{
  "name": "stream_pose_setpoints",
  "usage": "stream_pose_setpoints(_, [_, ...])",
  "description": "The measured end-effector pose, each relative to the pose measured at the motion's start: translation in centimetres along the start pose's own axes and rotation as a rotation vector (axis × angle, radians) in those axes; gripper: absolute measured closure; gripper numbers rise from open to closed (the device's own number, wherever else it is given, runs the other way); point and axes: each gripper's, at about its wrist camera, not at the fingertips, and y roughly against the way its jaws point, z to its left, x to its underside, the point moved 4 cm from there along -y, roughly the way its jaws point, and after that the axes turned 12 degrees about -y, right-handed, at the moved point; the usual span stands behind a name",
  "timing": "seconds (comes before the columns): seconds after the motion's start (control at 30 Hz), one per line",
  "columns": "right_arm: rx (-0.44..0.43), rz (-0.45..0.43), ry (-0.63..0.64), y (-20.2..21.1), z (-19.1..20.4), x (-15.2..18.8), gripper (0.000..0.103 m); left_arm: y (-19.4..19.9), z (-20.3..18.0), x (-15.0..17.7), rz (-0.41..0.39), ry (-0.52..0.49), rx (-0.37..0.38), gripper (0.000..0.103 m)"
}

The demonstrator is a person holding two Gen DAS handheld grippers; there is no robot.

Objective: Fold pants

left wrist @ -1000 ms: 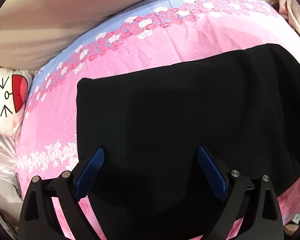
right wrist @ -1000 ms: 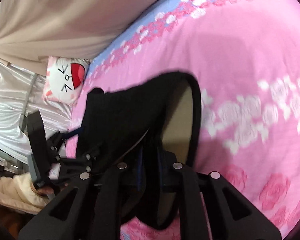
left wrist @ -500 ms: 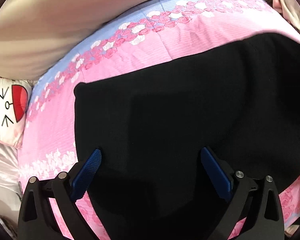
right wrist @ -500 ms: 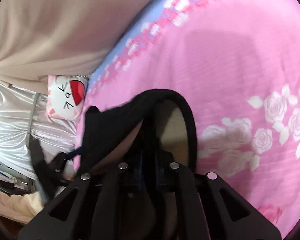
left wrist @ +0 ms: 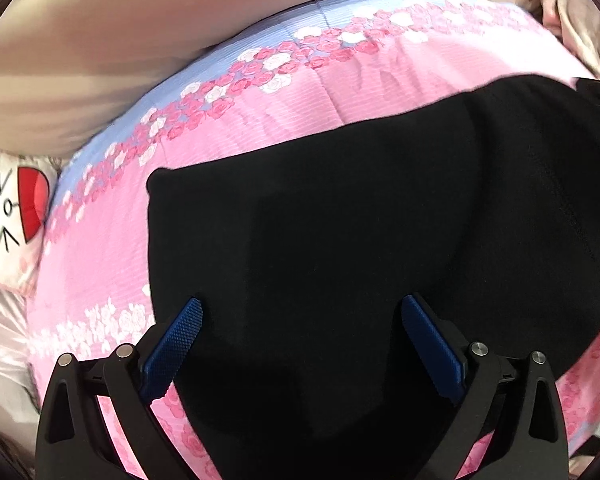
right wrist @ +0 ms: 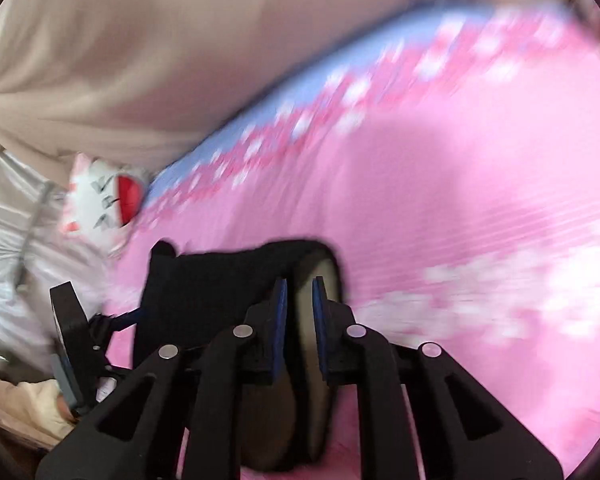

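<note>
**Right gripper carries the lifted end across while the left waits open**

The right gripper [right wrist: 299, 292] has its blue pads [right wrist: 279, 312] pressed nearly together, pinching a looped edge of the black pants [right wrist: 220, 280]; a tan inner face shows between and beyond them. Over the last second this held loop has shrunk and sunk lower in the right wrist view, and the bedding behind it now streaks with blur, so the gripper looks to be swinging the cloth across fast.

The left gripper [left wrist: 300, 332] keeps its fingers [left wrist: 180, 336] spread wide and holding nothing, poised over the near part of the pants [left wrist: 360, 248]. In its view the black fabric has grown to cover more of the pink floral bedspread [left wrist: 108, 264], and the other gripper's tip now peeks in at the far right.

That suggests a fold in mid-travel: one end being laid over the rest, which lies flat on the bedspread. A cat-face pillow [left wrist: 16, 208] sits at the bed's left edge.
</note>
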Motion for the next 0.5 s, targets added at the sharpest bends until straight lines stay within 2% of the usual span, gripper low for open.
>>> stream_pose_setpoints(0.03, [0.004, -0.018, 0.008, 1.5, 0.6, 0.3, 0.089, 0.2, 0.2, 0.1, 0.000, 0.013, 0.006, 0.005])
stream_pose_setpoints(0.1, [-0.038, 0.007, 0.078, 2.2, 3.5, 1.0, 0.089, 0.5, 0.9, 0.3, -0.001, 0.043, 0.010, 0.005])
stream_pose_setpoints(0.17, [-0.088, 0.075, 0.164, 0.3, 7.2, 2.3, 0.089, 0.2, 1.2, 0.5, 0.002, 0.047, 0.019, 0.005])
stream_pose_setpoints(0.2, [-0.088, 0.105, 0.191, -1.1, 7.7, 3.0, 0.091, 0.0, 1.2, 0.6, 0.005, 0.037, 0.013, 0.005])
stream_pose_setpoints(0.23, [-0.007, 0.158, 0.212, -3.8, 6.6, 4.2, 0.092, -0.3, 1.0, 0.6, 0.006, 0.019, 0.004, 0.005])
stream_pose_setpoints(0.27, [0.059, 0.166, 0.182, -5.2, 5.2, 4.5, 0.092, -0.4, 0.8, 0.6, 0.002, -0.012, -0.013, 0.005])
stream_pose_setpoints(0.3, [0.080, 0.173, 0.024, -6.0, 0.8, 4.9, 0.101, -0.3, 0.7, 0.5, -0.007, -0.032, -0.016, 0.005])
stream_pose_setpoints(0.33, [0.020, 0.153, -0.116, -5.2, -1.2, 4.8, 0.103, -0.2, 0.6, 0.6, -0.016, -0.038, -0.006, 0.005])
stream_pose_setpoints(0.37, [0.072, 0.126, -0.186, -3.7, -2.3, 4.7, 0.103, -0.1, 0.6, 0.6, -0.025, -0.046, 0.000, 0.005])
stream_pose_setpoints(0.4, [0.138, 0.091, -0.140, -2.1, -1.3, 4.4, 0.096, 0.0, 0.6, 0.7, -0.025, -0.050, -0.006, 0.005])
stream_pose_setpoints(0.43, [0.126, 0.074, -0.080, -1.0, 0.3, 4.1, 0.095, 0.1, 0.8, 0.9, -0.028, -0.044, -0.009, 0.005])
stream_pose_setpoints(0.5, [-0.015, 0.106, 0.039, -0.2, 6.3, 3.7, 0.095, 0.5, 1.5, 1.2, -0.035, -0.014, -0.006, 0.005])
